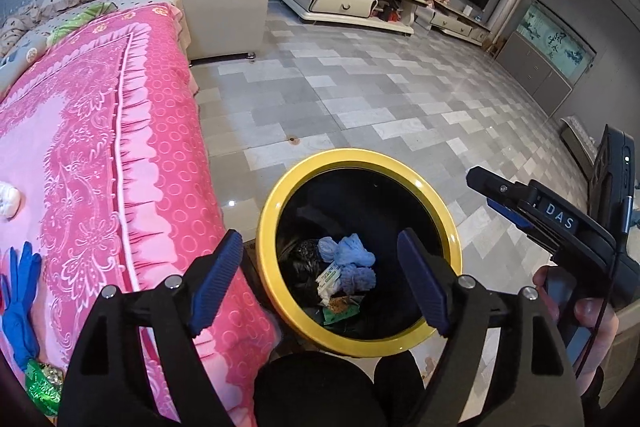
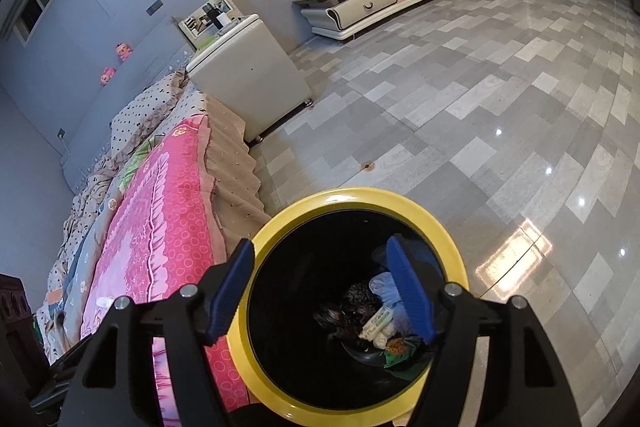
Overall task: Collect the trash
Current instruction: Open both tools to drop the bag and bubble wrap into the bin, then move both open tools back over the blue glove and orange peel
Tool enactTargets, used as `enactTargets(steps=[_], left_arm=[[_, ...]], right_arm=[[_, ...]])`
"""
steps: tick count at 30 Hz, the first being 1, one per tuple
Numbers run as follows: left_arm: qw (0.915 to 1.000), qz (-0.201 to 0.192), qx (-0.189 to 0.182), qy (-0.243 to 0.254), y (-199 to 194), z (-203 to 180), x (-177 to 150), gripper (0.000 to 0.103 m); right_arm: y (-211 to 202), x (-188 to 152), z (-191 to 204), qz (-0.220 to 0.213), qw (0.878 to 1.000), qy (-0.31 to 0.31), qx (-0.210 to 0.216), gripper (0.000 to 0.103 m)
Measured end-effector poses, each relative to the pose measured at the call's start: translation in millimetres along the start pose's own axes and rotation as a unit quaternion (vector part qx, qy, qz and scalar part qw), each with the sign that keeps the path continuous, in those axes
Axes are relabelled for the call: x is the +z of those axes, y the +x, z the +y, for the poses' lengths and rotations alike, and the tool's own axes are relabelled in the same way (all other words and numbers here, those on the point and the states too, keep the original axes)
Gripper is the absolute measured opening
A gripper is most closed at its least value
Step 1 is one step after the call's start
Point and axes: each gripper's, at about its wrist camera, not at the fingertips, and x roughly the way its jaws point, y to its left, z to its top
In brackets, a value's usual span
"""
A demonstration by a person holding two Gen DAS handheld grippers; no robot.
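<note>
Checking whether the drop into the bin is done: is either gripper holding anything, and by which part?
Nothing is held. The left gripper and right gripper are both open over the bin, with nothing between their fingers; the trash lies inside.

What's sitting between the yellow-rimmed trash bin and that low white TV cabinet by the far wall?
Only bare grey tiled floor lies between the bin and the cabinet; both wrist views show it.

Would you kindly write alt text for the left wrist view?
The open, empty left gripper hovers over a yellow-rimmed bin holding blue gloves and wrappers. A pink blanket lies to its left with a blue glove on it; the right gripper enters from the right.
</note>
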Motion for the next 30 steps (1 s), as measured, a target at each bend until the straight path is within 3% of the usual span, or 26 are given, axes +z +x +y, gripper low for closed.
enactTargets(steps=[6, 16, 30], left_arm=[[0.9996, -0.014, 0.021, -0.01, -26.8, 21.6, -5.3, 0.08], [0.9956, -0.046, 0.068, -0.046, -77.6, 88.8, -14.9, 0.081], [0.9787, -0.072, 0.154, -0.114, -139.6, 207.8, -38.5, 0.082]], right_arm=[[-9.8, -2.4, 26.2, 0.003, 0.999, -0.036, 0.02, 0.071], [-16.2, -11.9, 104.4, 0.007, 0.99, -0.123, 0.061, 0.076], [0.7, -37.0, 231.1, 0.038, 0.959, -0.254, 0.123, 0.075]])
